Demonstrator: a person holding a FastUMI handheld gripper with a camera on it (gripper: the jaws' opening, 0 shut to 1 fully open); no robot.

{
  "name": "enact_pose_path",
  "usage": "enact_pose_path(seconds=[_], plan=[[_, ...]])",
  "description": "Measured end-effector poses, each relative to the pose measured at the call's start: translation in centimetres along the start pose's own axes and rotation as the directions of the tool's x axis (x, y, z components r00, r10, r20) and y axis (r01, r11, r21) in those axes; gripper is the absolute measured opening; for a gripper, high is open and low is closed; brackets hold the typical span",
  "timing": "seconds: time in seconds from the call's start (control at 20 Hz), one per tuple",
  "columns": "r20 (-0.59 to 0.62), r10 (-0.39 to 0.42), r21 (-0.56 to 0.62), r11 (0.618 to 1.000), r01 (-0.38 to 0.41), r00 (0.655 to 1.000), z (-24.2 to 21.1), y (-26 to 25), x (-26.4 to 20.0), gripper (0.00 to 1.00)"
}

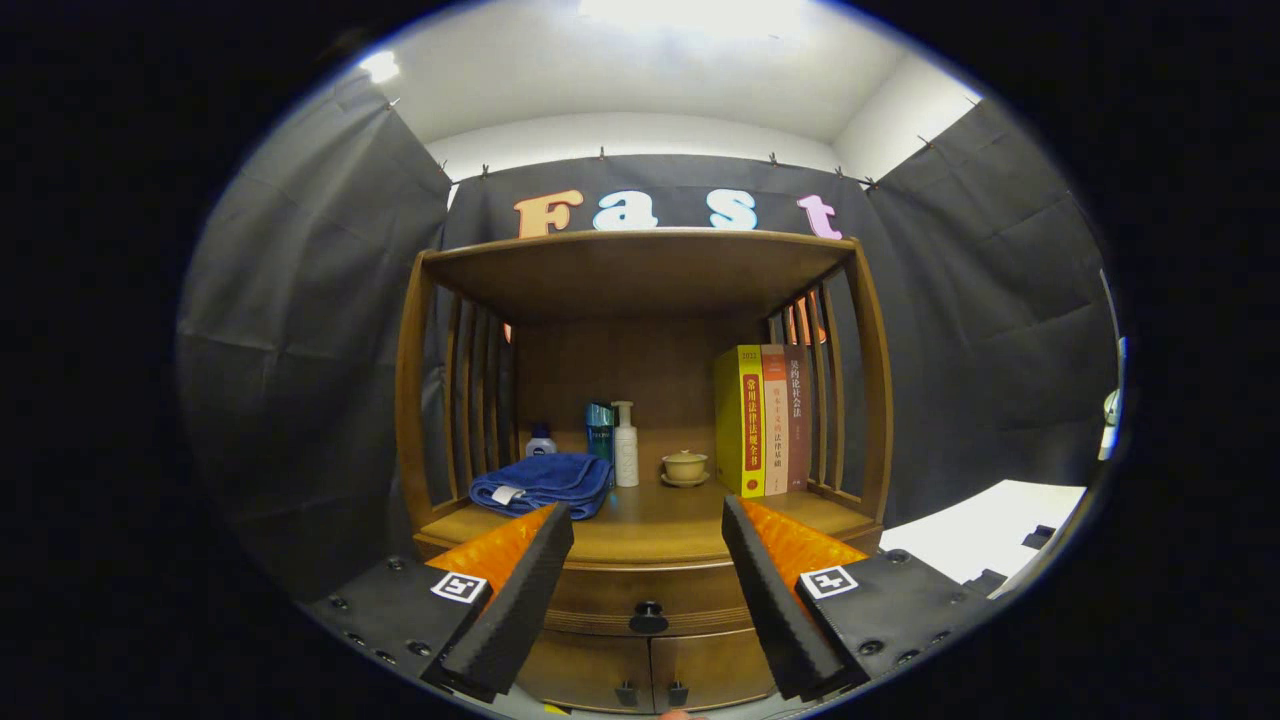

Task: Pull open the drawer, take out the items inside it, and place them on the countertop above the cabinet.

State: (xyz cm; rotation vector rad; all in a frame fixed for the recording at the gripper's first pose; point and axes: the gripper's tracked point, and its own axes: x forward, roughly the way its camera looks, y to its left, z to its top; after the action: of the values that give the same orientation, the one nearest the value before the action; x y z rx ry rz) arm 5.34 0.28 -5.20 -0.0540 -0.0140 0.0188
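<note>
Towel (542, 482) left of books (765, 420)

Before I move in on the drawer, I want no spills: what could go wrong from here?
1. The drawer knob is small and the gripper has its jaws wide open and apart from it; an off-centre close might slip off.
2. The countertop already holds a blue towel, bottles, a lidded cup and upright books; placing items there could knock them over.
</note>
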Motion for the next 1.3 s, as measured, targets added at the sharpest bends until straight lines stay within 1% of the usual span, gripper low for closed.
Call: enact_pose_path(seconds=[0.1,0.25,0.35,0.5,0.7,0.8,0.9,1.1,1.25,1.3], plan=[[-0.034,0.01,-0.016,1.0,-0.011,0.999,-3.0,0.2,2.0,0.98],[-0.1,0.046,0.033,0.999,-0.043,0.994,-8.2,1.1,4.1,0.98],[-0.138,0.031,0.036,0.999,-0.026,0.99,-11.1,0.7,4.8,0.98],[-0.144,-0.002,0.0,1.0,0.002,0.99,-13.6,0.2,5.8,0.98],[-0.16,-0.005,0.0,1.0,0.005,0.987,-16.1,0.5,7.0,0.98],[-0.18,-0.002,0.001,1.0,0.003,0.984,-17.4,0.6,7.5,0.94],[-0.198,-0.003,0.006,1.0,0.004,0.98,-18.6,0.6,7.8,0.92],[-0.225,-0.005,0.021,1.0,0.01,0.974,-20.3,0.1,8.4,0.79],[-0.237,-0.005,0.037,0.999,0.014,0.971,-20.8,0.0,8.9,0.7],[-0.237,-0.004,0.038,0.999,0.014,0.972,-20.9,0.1,8.8,0.7]])
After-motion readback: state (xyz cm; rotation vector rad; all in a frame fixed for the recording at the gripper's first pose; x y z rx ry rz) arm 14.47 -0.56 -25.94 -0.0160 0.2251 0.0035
